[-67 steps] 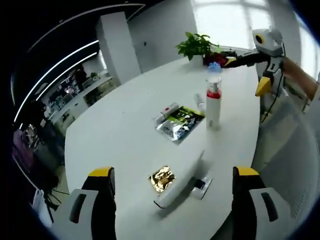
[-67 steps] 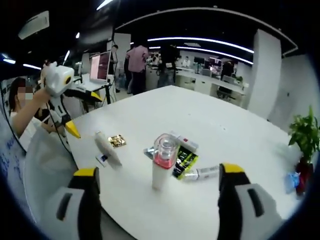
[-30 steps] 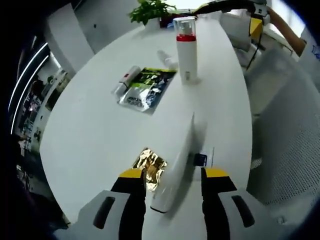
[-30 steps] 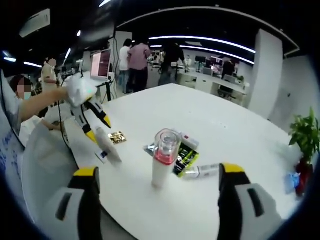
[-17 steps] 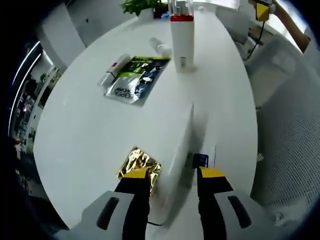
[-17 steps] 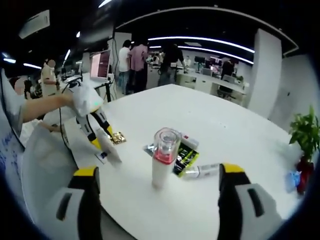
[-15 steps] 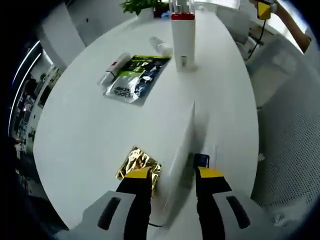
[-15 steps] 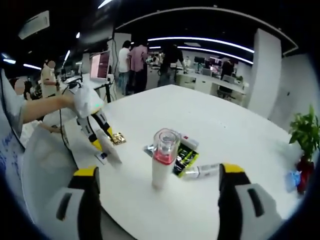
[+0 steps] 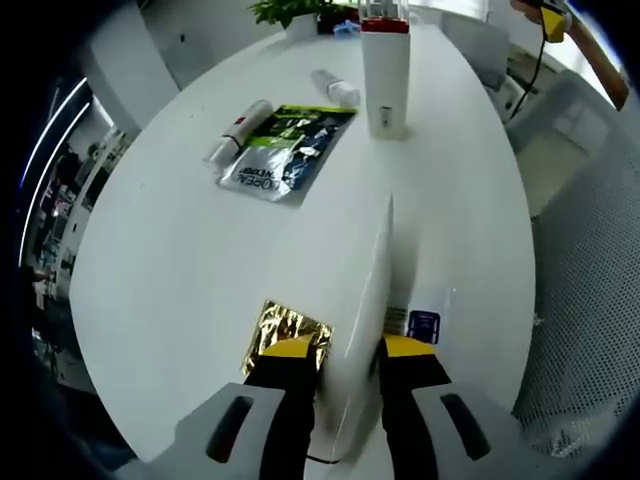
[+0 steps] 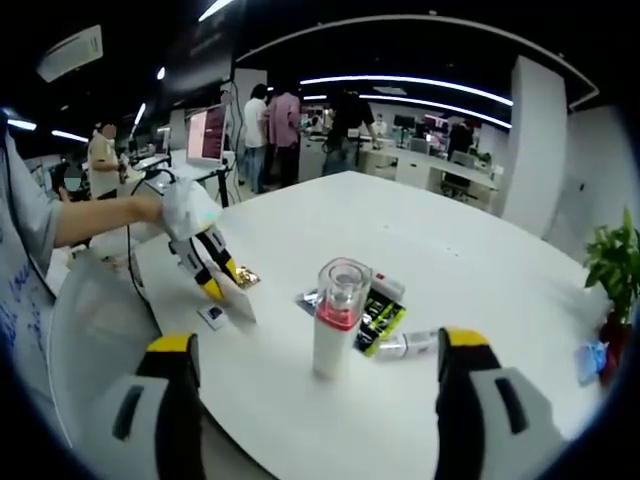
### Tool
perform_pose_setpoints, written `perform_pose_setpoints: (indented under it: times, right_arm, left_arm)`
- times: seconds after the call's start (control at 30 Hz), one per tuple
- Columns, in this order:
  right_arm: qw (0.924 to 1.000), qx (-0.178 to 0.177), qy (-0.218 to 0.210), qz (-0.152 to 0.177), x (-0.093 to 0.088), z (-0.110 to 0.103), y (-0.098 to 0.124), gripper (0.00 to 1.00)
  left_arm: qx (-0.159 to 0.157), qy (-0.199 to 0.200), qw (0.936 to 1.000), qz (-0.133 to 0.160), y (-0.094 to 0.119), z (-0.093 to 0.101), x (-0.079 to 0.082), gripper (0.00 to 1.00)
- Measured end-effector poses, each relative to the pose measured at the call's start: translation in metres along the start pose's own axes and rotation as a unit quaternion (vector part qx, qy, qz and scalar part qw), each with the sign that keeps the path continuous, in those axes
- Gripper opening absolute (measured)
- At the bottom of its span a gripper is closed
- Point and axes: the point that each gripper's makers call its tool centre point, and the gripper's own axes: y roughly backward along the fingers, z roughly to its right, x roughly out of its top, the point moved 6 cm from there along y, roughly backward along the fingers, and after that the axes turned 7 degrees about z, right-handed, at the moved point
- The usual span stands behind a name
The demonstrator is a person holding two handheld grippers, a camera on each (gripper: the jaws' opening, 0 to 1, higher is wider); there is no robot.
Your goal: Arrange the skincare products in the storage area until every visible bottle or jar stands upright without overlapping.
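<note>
On the table (image 9: pixel 180 230), left claw (image 9: pixel 334 352) now tight around the lying white tube (image 9: pixel 365 310) — right claw (image 10: pixel 312 355) wide, empty, as before.

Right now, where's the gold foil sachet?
In the left gripper view the gold foil sachet lies on the white table just beyond the left gripper, beside the white tube between its jaws.

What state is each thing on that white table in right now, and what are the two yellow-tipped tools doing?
Left gripper: jaws shut on the white tube.
White tube: gripped at one end.
Right gripper: jaws open, holding nothing.
Tall white bottle: standing upright.
Small tube: lying flat.
Green sachet: lying flat.
Gold foil packet: flat, crinkled.
</note>
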Motion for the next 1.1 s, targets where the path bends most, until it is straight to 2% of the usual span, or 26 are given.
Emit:
perform_pose_setpoints:
  times: [0.13, 0.33, 0.47, 0.57, 0.7, 0.83, 0.87, 0.97, 1.07, 1.1]
  right_arm:
    - [1.0000, 0.000, -0.001, 0.000, 0.000, -0.001, 0.000, 1.00]
    - [1.0000, 0.002, 0.001, 0.000, 0.000, -0.001, 0.000, 1.00]
    - [1.0000, 0.006, -0.001, 0.002, 0.000, -0.002, -0.002, 1.00]
    - [1.0000, 0.007, 0.000, 0.003, 0.000, -0.002, -0.003, 1.00]
    - [0.9999, 0.011, 0.000, 0.003, 0.002, -0.004, -0.005, 1.00]
    - [0.9999, 0.014, 0.001, 0.007, 0.003, -0.004, -0.006, 0.99]
    - [0.9999, 0.016, 0.001, 0.006, 0.003, -0.005, -0.006, 0.99]
    - [0.9998, 0.018, 0.003, 0.003, 0.003, -0.005, -0.006, 0.99]
    - [0.9998, 0.021, 0.002, 0.003, 0.002, -0.007, -0.007, 0.99]
    - [0.9998, 0.022, 0.001, 0.002, 0.002, -0.007, -0.007, 0.99]
  left_arm:
    - [0.008, -0.008, 0.9999, -0.006, 0.002, 0.000, -0.001, 0.18]
    - [0.017, 0.009, 0.9998, 0.009, 0.010, 0.000, 0.000, 0.16]
    - [0.023, 0.026, 0.9986, 0.041, 0.020, 0.000, 0.008, 0.15]
    - [0.026, 0.043, 0.9958, 0.076, 0.028, 0.002, 0.019, 0.15]
    - [0.031, 0.040, 0.9941, 0.096, 0.035, 0.002, 0.028, 0.15]
    - [0.018, 0.041, 0.9917, 0.121, 0.039, 0.007, 0.040, 0.15]
    - [0.016, 0.034, 0.9898, 0.137, 0.040, 0.009, 0.046, 0.15]
    - [0.011, 0.039, 0.9880, 0.149, 0.041, 0.012, 0.054, 0.15]
    - [-0.002, 0.047, 0.9804, 0.191, 0.042, 0.018, 0.070, 0.15]
    - [-0.004, 0.049, 0.9792, 0.197, 0.042, 0.018, 0.072, 0.15]
